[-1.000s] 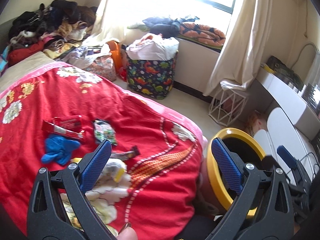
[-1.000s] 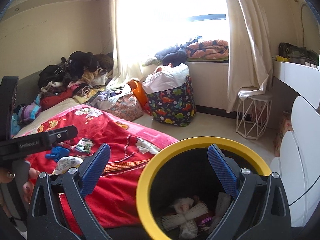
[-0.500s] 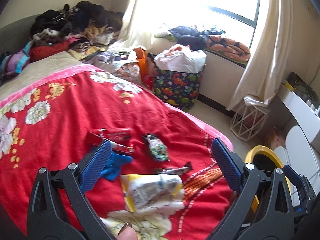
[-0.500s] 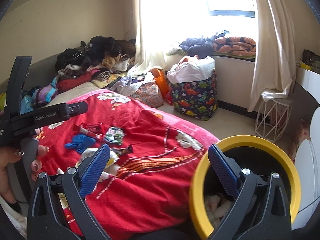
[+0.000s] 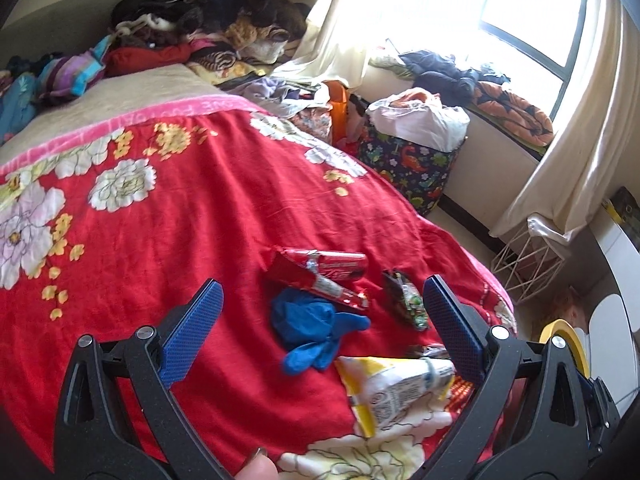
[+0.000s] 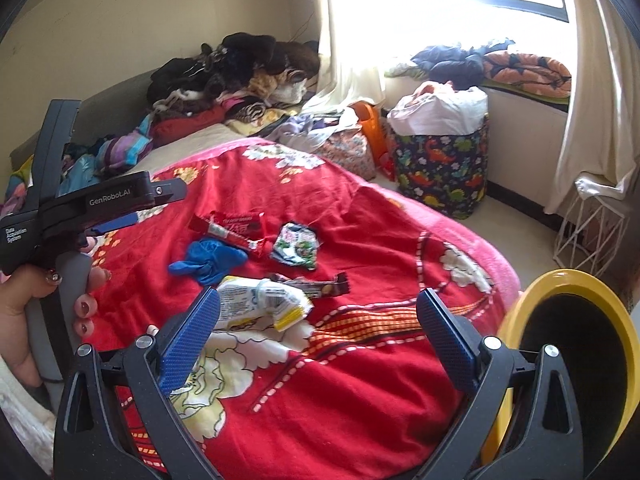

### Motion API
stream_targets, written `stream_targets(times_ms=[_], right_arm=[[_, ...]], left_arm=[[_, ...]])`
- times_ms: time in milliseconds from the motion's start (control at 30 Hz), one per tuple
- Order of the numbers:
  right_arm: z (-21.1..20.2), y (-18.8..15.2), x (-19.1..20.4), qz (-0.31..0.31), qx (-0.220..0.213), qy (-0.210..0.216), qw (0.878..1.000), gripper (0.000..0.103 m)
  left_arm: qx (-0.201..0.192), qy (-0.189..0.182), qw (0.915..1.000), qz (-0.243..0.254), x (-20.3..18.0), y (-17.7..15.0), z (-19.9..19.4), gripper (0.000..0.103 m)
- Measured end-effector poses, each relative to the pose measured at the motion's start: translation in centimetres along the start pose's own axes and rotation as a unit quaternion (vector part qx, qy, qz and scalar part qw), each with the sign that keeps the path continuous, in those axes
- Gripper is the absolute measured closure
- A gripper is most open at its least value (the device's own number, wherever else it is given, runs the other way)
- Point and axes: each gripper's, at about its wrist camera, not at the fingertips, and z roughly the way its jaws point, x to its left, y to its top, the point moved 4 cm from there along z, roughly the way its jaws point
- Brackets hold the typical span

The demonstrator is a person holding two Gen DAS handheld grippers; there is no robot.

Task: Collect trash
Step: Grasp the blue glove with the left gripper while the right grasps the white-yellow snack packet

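Trash lies on the red flowered blanket (image 5: pixel 168 240): a blue glove (image 5: pixel 316 328), a red wrapper (image 5: pixel 320 272), a green-and-dark packet (image 5: pixel 406 300), a yellow-and-white bag (image 5: pixel 396 388) and a dark bar wrapper (image 6: pixel 316 286). My left gripper (image 5: pixel 324 328) is open and empty, hovering over the glove. My right gripper (image 6: pixel 316 328) is open and empty above the blanket's edge, near the yellow-and-white bag (image 6: pixel 260 304). A yellow-rimmed black bin (image 6: pixel 576 360) stands beside the bed at the right. The left gripper's body (image 6: pixel 92 204) shows in the right wrist view.
Piled clothes (image 5: pixel 208 12) sit at the bed's far end. A dinosaur-print basket (image 6: pixel 440 172) with a white bag stands by the window. A white wire stool (image 6: pixel 588 224) and curtain (image 6: pixel 600 100) are at the right.
Both grippers swung left from the bin toward the bed. The left gripper moved forward over the trash; the bin slid to the right edge of both views.
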Motion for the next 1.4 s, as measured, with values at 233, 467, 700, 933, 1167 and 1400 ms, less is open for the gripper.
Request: stream_targets(times_ms=[233,467,700,933,1167,1400], right_arm=[[3.2,0.3,2.4,-0.072,0.038,0.038,0.996,0.024],[6.6,-0.7,3.5,-0.143,0.082,0.044,0.985,0.028],[8.7,-1.6,4.3,-0.206,0.106,0.036,0.972,0.042],[8.8,-2.8,4.5,-0.215,0.117,0.037,0.969,0.072],[6.7,-3.1,3.2,-0.154,0.103,0.065,0.981,0.102],[4.2,-3.2,3.6,-0.128,0.084,0.083,0.985,0.102]], left_arm=[[0.035,-0.008,0.9991,-0.023,2.0,-0.7,1.6,0.034],[0.067,-0.024,0.9972,-0.025,2.1,-1.8,2.9,0.046],[0.094,-0.038,0.9945,-0.028,1.7,-3.0,4.4,0.046],[0.109,-0.041,0.9923,-0.041,2.0,-3.8,5.6,0.049],[0.113,-0.036,0.992,-0.044,2.2,-4.2,6.4,0.054],[0.11,-0.025,0.993,-0.034,2.3,-4.4,6.1,0.083]])
